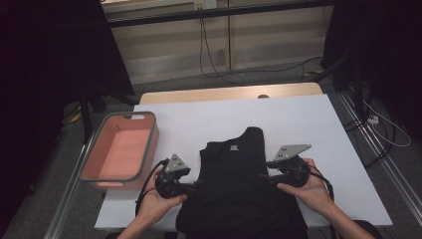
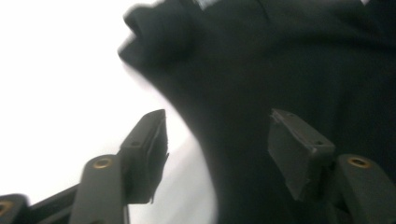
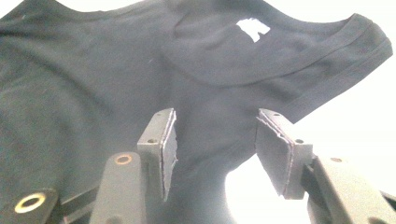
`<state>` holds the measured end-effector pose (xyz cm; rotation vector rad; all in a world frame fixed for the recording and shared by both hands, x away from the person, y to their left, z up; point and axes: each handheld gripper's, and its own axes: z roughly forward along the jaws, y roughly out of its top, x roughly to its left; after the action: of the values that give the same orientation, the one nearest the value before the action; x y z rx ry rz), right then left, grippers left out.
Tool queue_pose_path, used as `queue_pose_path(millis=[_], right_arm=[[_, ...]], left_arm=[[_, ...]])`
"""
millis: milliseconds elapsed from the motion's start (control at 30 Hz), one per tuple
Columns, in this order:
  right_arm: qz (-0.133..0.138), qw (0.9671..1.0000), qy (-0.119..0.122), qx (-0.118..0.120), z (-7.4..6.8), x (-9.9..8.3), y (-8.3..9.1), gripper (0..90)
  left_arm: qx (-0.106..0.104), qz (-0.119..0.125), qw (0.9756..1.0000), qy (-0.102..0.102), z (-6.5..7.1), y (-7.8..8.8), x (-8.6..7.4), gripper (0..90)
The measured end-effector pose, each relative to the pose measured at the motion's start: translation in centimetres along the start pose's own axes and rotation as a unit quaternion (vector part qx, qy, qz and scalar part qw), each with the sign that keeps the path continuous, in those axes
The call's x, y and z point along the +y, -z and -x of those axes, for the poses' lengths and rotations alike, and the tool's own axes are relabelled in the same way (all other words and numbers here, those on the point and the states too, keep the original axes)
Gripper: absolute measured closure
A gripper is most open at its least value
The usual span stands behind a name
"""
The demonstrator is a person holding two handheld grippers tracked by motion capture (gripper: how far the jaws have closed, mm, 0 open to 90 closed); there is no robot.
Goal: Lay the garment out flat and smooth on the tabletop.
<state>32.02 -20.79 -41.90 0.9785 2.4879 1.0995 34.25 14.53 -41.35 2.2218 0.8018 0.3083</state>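
From above we see the black shirt [image 1: 239,184] flat on the white table [image 1: 318,129], a pink bin [image 1: 119,149] to its left. Left gripper [image 2: 217,140] and right gripper [image 3: 215,149] both gape over its fabric, gripping nothing

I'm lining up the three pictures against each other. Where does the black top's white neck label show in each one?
High view: white neck label at centre, just below the black top's neckline.
Left gripper view: a white scrap at the top edge, blurred, probably the label.
Right gripper view: upper right of centre.
Shared landmark: the neckline.
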Motion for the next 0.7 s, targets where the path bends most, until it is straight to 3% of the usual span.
queue_pose_path(millis=[100, 267, 333, 400, 500, 533, 600, 700], right_arm=[[0.01, 0.9999, -0.006, -0.004, 0.5, 0.1, -0.4, 48.6], [0.008, 0.9998, -0.014, -0.008, 0.8, -0.3, -0.9, 48.7], [0.01, 0.9998, -0.016, -0.007, 0.9, -0.3, -0.9, 48.7], [0.008, 0.9998, -0.016, -0.01, 0.9, -0.3, -0.9, 48.6], [0.006, 0.9998, -0.015, -0.012, 0.9, -0.4, -1.0, 48.0], [0.007, 0.9998, -0.016, -0.012, 1.0, -0.3, -0.9, 47.8], [0.011, 0.9997, -0.017, -0.013, 1.1, -0.4, -0.8, 47.4], [0.013, 0.9995, -0.022, -0.017, 1.3, -0.5, -0.6, 47.1]], left_arm=[[0.004, 0.013, 0.9999, 0.003, -1.0, -1.2, 1.1, 35.8], [0.014, 0.03, 0.9994, 0.013, -2.6, -3.1, 2.9, 47.1], [0.015, 0.024, 0.9995, 0.018, -3.2, -4.0, 3.5, 48.9], [0.024, 0.024, 0.9994, 0.009, -3.8, -5.0, 3.9, 50.4], [0.0, 0.021, 0.9996, 0.019, -4.4, -6.2, 4.2, 49.2], [0.012, 0.012, 0.9997, 0.018, -4.4, -6.5, 4.2, 48.4], [0.004, 0.002, 0.9997, 0.025, -4.6, -7.0, 4.2, 49.0], [-0.013, -0.017, 0.9989, 0.041, -4.6, -7.6, 4.3, 61.1]])
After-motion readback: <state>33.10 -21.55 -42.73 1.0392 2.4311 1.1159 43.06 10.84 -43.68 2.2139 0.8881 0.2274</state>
